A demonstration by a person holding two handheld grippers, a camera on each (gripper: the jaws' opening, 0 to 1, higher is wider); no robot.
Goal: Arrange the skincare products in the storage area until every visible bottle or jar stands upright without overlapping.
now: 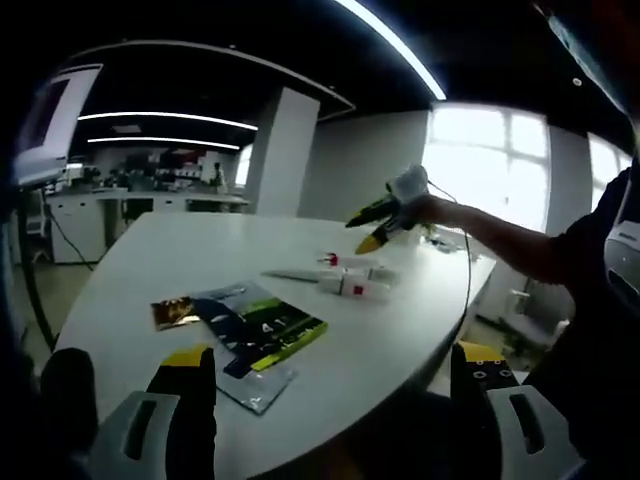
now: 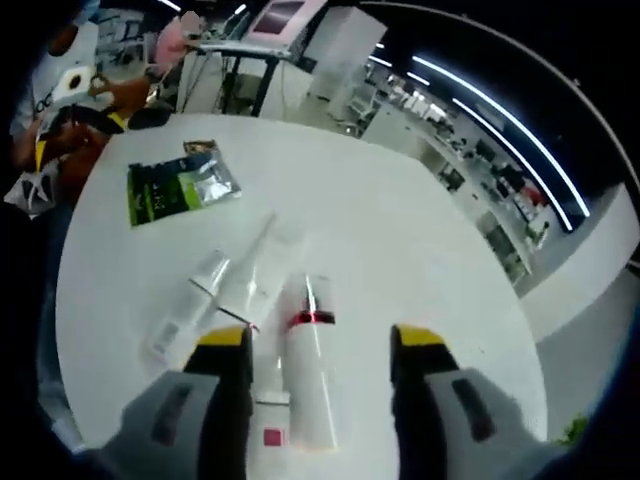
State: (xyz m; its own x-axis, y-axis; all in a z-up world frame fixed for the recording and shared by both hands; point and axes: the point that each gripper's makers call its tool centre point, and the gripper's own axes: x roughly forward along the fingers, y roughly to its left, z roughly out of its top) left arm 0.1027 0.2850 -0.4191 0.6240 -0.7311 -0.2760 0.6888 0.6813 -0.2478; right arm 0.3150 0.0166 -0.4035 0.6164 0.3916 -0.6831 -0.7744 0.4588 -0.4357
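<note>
Several white skincare tubes lie flat, side by side and touching, on the white table; none upright. Right gripper hovers just above them, jaws spread, a red-banded tube between the jaws, no contact evident. Left gripper is spread at the table's near edge, holding nothing. Green sachets lie well apart from the tubes.

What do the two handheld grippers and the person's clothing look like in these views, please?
Both the left gripper and right gripper have black jaws with yellow tips on pale grey bodies. The person's short sleeve is dark.
</note>
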